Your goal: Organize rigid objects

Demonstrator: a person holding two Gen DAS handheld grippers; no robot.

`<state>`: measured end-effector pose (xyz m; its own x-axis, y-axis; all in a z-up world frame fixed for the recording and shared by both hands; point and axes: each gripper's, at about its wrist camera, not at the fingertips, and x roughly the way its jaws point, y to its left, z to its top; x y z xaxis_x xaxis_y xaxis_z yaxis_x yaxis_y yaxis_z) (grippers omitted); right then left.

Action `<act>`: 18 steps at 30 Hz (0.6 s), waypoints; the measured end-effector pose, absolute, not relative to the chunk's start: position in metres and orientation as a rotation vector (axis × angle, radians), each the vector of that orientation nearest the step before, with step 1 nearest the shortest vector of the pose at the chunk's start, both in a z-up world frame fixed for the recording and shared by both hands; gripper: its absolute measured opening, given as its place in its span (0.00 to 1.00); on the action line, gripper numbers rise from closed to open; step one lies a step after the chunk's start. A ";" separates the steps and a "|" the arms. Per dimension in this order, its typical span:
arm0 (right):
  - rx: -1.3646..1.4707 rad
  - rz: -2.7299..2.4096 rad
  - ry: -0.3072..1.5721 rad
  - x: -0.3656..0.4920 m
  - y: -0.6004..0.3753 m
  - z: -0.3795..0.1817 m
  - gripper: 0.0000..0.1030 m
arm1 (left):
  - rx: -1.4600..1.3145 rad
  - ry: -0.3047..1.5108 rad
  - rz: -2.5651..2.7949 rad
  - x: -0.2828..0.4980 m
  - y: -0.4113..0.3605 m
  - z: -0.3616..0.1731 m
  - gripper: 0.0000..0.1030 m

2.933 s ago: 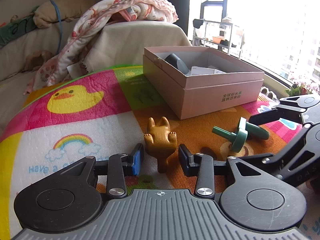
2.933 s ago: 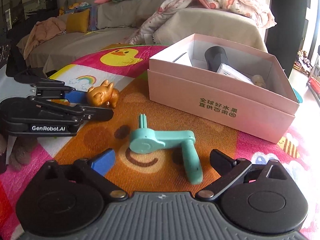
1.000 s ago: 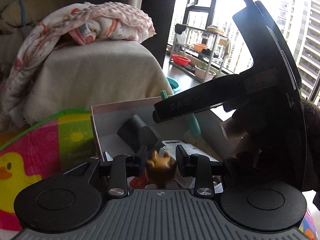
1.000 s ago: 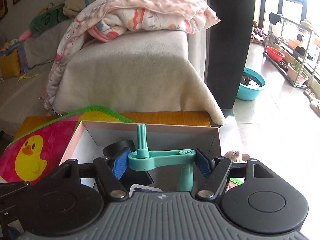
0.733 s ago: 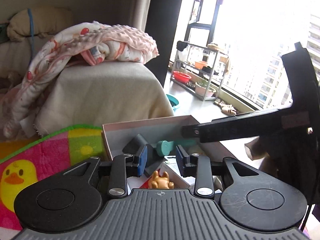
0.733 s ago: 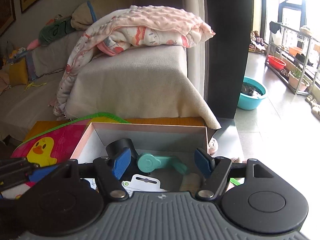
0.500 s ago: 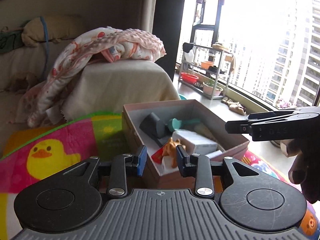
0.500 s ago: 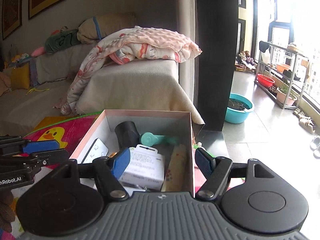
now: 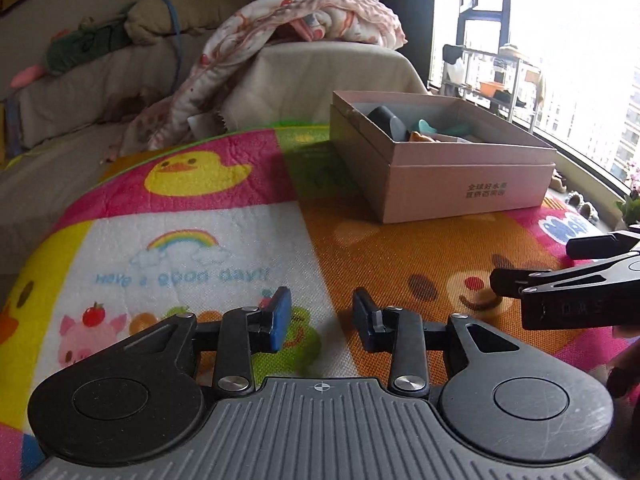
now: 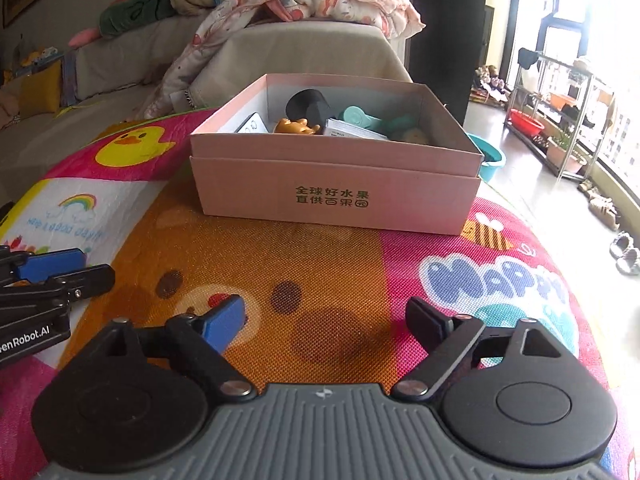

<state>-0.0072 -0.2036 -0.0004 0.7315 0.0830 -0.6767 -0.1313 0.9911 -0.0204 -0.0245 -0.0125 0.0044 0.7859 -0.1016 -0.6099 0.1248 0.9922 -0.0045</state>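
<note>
A pink cardboard box (image 10: 336, 196) (image 9: 460, 184) stands on the colourful play mat. Inside it lie a golden animal figure (image 10: 296, 126) (image 9: 422, 137), a teal handle-shaped toy (image 10: 364, 118) (image 9: 430, 125), a black cylinder (image 10: 308, 106) and white packets. My left gripper (image 9: 322, 318) is open and empty, low over the mat, well short of the box. My right gripper (image 10: 326, 316) is open wide and empty, low over the mat in front of the box. Each gripper shows at the edge of the other's view.
The play mat (image 10: 328, 264) covers a round surface that drops off at the right. A sofa with a pink blanket (image 10: 320, 0) stands behind the box. A metal rack (image 10: 560, 120) and a teal basin (image 10: 490, 158) stand on the floor at the right.
Both grippers let go of their toys into the box, the golden figure from the left and the teal toy from the right. Both then drew back and down to the mat, empty.
</note>
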 end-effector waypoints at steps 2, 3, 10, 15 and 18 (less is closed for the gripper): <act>-0.030 0.094 0.761 -0.004 -0.208 -0.002 0.97 | 0.010 0.657 -0.117 -0.022 -0.012 0.004 0.37; -0.004 0.096 0.763 -0.002 -0.211 -0.003 0.99 | 0.005 0.657 -0.113 -0.022 -0.013 0.004 0.38; -0.014 0.070 0.724 -0.005 -0.207 -0.007 1.00 | 0.035 0.651 -0.119 -0.016 -0.024 0.003 0.39; -0.017 0.070 0.723 -0.004 -0.206 -0.007 1.00 | 0.054 0.648 -0.131 -0.015 -0.031 0.003 0.45; -0.013 0.066 0.720 -0.003 -0.205 -0.007 1.00 | 0.030 0.651 -0.113 -0.015 -0.031 0.003 0.45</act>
<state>-0.0031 -0.2053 -0.0072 0.7499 0.0556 -0.6593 -0.0645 0.9979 0.0107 -0.0149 -0.0311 0.0029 0.7899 -0.0950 -0.6058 0.1141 0.9934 -0.0070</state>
